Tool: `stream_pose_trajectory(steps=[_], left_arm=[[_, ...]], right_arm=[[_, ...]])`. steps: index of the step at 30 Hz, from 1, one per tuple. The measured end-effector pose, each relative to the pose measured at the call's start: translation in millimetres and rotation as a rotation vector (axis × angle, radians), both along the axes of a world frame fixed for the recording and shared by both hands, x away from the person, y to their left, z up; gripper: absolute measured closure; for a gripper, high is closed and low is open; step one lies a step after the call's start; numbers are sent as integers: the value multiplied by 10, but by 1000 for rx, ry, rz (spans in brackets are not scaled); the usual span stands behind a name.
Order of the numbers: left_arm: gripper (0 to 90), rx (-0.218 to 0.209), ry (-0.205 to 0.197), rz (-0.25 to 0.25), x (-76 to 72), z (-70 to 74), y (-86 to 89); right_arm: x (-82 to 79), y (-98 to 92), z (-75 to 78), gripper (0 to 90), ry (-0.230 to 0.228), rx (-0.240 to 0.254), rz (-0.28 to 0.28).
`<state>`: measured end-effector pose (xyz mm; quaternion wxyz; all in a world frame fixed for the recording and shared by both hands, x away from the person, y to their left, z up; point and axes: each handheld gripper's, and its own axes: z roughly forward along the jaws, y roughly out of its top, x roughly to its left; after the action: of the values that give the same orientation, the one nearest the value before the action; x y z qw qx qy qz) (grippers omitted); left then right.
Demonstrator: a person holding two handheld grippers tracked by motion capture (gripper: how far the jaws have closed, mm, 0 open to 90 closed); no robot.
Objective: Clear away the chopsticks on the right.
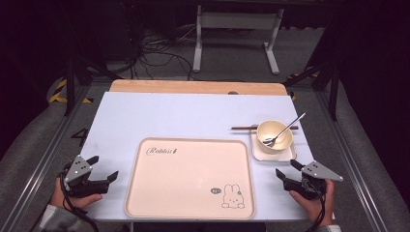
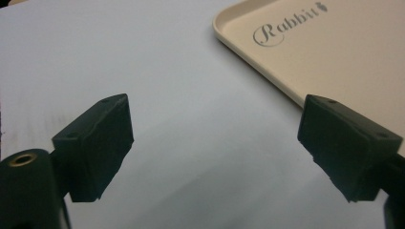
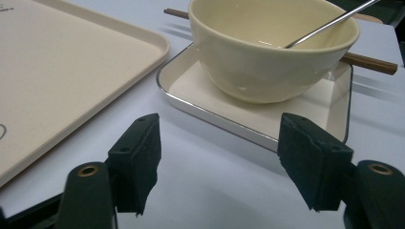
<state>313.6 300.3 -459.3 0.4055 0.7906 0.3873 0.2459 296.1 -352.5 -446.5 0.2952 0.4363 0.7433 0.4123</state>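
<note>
A beige tray [image 1: 188, 174] printed with "Rabbit" and a rabbit drawing lies in the middle of the white table. To its right a cream bowl [image 1: 274, 136] with a metal spoon [image 1: 285, 130] in it sits on a small square white plate [image 1: 285, 155]. Brown chopsticks [image 1: 241, 128] lie behind the bowl. My left gripper [image 1: 106, 169] rests open at the tray's left, nothing between its jaws. My right gripper [image 1: 285, 171] stands open just in front of the plate [image 3: 248, 119], pointing at the bowl [image 3: 267, 47]. The tray's corner [image 2: 286, 57] lies ahead of the left gripper [image 2: 215, 148].
A wooden board edge [image 1: 193, 87] runs along the table's far side. Beyond it stand a white frame [image 1: 237, 29] and cables [image 1: 154, 53] on the floor. Metal rails [image 1: 353, 159] flank the table.
</note>
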Motion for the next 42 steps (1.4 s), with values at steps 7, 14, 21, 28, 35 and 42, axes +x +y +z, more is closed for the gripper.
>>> stream_pose_trajectory(steps=[7,14,21,28,35,42], left_arm=[[157,35,-3,-66,-20,-26,-88],[162,34,10,-70,-37,-58,-62],[176,28,-1,-63,-31,-52,-55],[179,9,-19,-45,-60,-38,7],[186,17,-25,-48,-52,-37,-11],[188,17,-19,-52,-52,-48,-23]], right_arm=[[1,-102,8,375,-20,38,-45],[86,-182,34,495,-42,73,-82],[116,-243,25,716,-43,75,-93],[176,-281,63,842,-44,97,-115],[185,-330,111,900,-49,102,-126],[248,-372,135,900,-41,105,-136]])
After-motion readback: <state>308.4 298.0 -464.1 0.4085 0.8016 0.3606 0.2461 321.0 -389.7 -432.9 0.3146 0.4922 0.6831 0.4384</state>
